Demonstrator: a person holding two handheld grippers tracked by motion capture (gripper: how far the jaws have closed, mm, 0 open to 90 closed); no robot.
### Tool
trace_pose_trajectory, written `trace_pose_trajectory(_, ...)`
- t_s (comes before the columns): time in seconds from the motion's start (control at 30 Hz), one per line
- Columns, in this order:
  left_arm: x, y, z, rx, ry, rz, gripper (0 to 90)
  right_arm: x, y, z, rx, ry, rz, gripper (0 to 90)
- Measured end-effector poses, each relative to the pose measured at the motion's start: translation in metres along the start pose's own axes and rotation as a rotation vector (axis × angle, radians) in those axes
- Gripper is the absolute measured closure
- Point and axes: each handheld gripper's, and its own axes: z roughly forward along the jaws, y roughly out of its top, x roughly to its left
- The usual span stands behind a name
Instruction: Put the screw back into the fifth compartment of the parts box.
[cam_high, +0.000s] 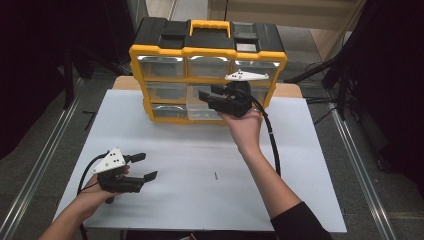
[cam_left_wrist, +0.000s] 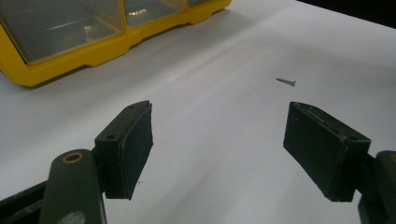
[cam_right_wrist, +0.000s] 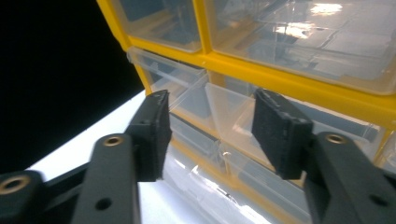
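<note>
One yellow drawer organiser (cam_high: 165, 52) holds nine clear drawers; one screw (cam_high: 215, 175) lies before it. Two grippers: the right gripper (cam_high: 207, 93) gapes empty at a pulled-out middle drawer (cam_right_wrist: 219, 112), the left gripper (cam_high: 145, 166) wide, empty.

One yellow organizer (cam_high: 207, 82) with nine clear drawers stands ahead of the fingers. One screw (cam_high: 215, 175) lies between both grippers' fingers.
</note>
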Motion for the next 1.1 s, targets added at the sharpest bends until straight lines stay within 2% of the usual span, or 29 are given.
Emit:
trace_pose_trajectory(0.2, 0.000, 0.000, 0.000, -0.001, 0.001, -0.002, 24.1, 0.004, -0.004, -0.008, -0.014, 0.011, -0.034, 37.6)
trace_pose_trajectory(0.4, 0.000, 0.000, 0.000, 0.001, 0.002, -0.003, 24.1, 0.008, -0.010, -0.017, -0.023, 0.051, -0.050, 35.7)
trace_pose_trajectory(0.6, 0.000, 0.000, 0.000, 0.000, 0.002, -0.001, 24.0, 0.010, -0.017, -0.022, -0.017, 0.056, -0.091, 33.6)
trace_pose_trajectory(0.8, 0.000, 0.000, 0.000, 0.002, 0.004, -0.001, 24.1, 0.011, -0.026, -0.026, -0.023, 0.064, -0.108, 32.4)
trace_pose_trajectory(0.9, 0.000, 0.000, 0.000, -0.003, 0.002, 0.000, 24.0, 0.011, -0.030, -0.028, -0.032, 0.089, -0.092, 31.4)
trace_pose_trajectory(0.97, 0.000, 0.000, 0.000, 0.002, 0.003, 0.000, 24.1, 0.011, -0.033, -0.029, -0.039, 0.081, -0.112, 31.1)
trace_pose_trajectory(1.1, 0.000, 0.000, 0.000, -0.002, 0.003, 0.000, 24.1, 0.013, -0.038, -0.031, -0.040, 0.083, -0.124, 30.9)
